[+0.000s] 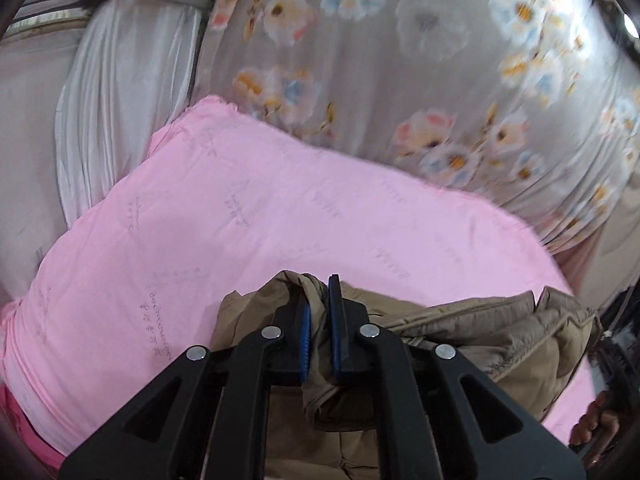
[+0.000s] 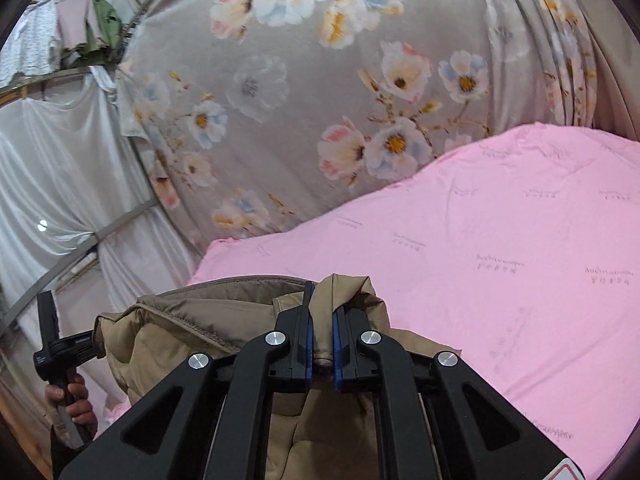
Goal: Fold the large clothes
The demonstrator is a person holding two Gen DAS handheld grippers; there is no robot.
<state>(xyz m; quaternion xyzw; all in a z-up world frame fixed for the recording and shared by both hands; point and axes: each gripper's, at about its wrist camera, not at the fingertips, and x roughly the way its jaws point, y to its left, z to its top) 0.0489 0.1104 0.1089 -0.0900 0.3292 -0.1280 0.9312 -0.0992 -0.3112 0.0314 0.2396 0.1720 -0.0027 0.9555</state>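
Left hand-held gripper was clamped on a bunch of the tan puffer jacket, which hung at 6 o'clock over the pink sheet. Right hand-held gripper pinched another bunch. Jacket prob. light, soft, slippery; grab w/ seams, hem corners.

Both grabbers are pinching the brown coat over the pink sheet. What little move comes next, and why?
Probably carry both grips forward and lower the coat flat onto the pink sheet. The left gripper and right gripper are each shut on a bunched bit of coat, which hangs crumpled at the sheet's near edge. Open sheet lies ahead, so spreading it there first should make folding easier.
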